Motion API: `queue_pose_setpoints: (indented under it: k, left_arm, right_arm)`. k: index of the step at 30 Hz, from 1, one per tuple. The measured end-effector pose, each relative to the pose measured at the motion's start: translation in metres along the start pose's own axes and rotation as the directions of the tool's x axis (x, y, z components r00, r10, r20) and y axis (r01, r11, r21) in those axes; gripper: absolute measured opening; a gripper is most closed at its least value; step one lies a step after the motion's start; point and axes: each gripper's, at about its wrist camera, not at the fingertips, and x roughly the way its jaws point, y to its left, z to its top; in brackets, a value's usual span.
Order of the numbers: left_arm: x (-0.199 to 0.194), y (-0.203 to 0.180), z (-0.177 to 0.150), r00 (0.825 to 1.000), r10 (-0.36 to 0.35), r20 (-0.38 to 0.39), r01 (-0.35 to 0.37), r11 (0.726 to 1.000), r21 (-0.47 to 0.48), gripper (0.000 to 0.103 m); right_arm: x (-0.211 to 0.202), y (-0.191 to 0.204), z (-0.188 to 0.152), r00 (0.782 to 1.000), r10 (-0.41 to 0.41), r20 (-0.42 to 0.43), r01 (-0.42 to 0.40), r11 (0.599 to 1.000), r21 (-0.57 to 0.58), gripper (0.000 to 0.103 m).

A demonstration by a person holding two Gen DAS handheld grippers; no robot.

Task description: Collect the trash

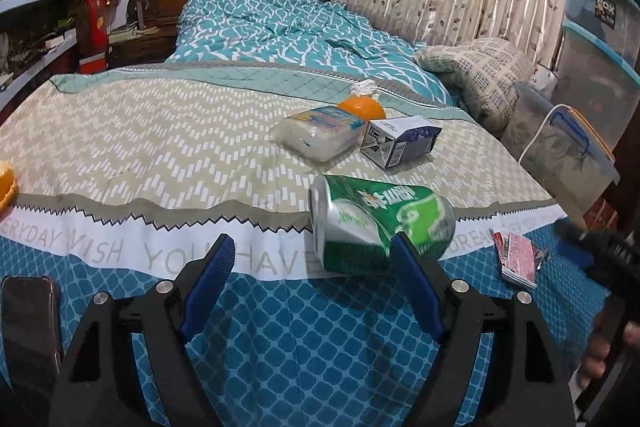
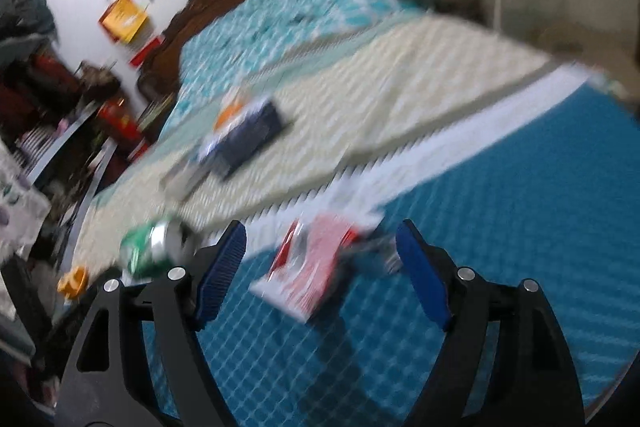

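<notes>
A dented green can point(image 1: 380, 219) lies on its side on the bed point(image 1: 160, 155), its silver top turned left, right at the white printed band of the bedspread and just ahead of the left gripper point(image 1: 312, 255), whose blue pads stand wide apart with nothing between them; the right pad overlaps the can's near edge in the view, and whether it touches I cannot tell. To the right of the can, near the bed's edge, a crumpled red and white wrapper point(image 1: 516, 259) lies flat on the blue patterned cloth. In the blurred right wrist view that wrapper point(image 2: 316, 267) sits between the spread pads of the right gripper point(image 2: 320, 251), which hangs released and grips nothing. Farther back on the bed are a pack of tissues point(image 1: 316, 131), a dark blue and white carton point(image 1: 400, 141) on its side just right of it, and an orange point(image 1: 360, 109) in clear plastic behind them. A phone point(image 1: 30, 323) lies at the near left. Clear storage boxes point(image 1: 568, 155) stand beside the bed at the right.
</notes>
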Motion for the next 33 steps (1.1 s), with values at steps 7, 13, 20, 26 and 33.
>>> queue_pose_setpoints:
  k: [7, 13, 20, 26, 33]
  left_arm:
    - [0.001, 0.003, 0.000, 1.000, 0.006, -0.007, -0.006, 1.000, -0.010, 0.076]
    - [0.004, 0.004, -0.001, 1.000, 0.010, -0.018, -0.010, 1.000, -0.017, 0.076]
    - [0.006, 0.004, -0.001, 0.999, 0.022, -0.026, -0.022, 1.000, -0.016, 0.076]
    - [0.011, 0.005, 0.000, 0.999, 0.021, -0.048, -0.022, 1.000, -0.022, 0.076]
    - [0.015, 0.010, -0.001, 0.996, 0.044, -0.074, -0.046, 0.998, -0.038, 0.076]
  right_arm:
    - [-0.010, 0.007, 0.019, 0.999, 0.032, 0.036, -0.032, 0.999, 0.006, 0.078]
    - [0.004, -0.007, 0.003, 0.999, 0.032, -0.039, -0.030, 0.998, 0.055, 0.078]
    - [0.004, 0.002, 0.010, 0.996, 0.073, -0.052, -0.070, 0.996, 0.060, 0.078]
    - [-0.003, 0.062, 0.039, 0.969, 0.207, -0.134, -0.207, 0.978, 0.014, 0.078]
    - [-0.063, 0.184, 0.062, 0.918, 0.344, -0.199, -0.381, 0.904, -0.192, 0.078]
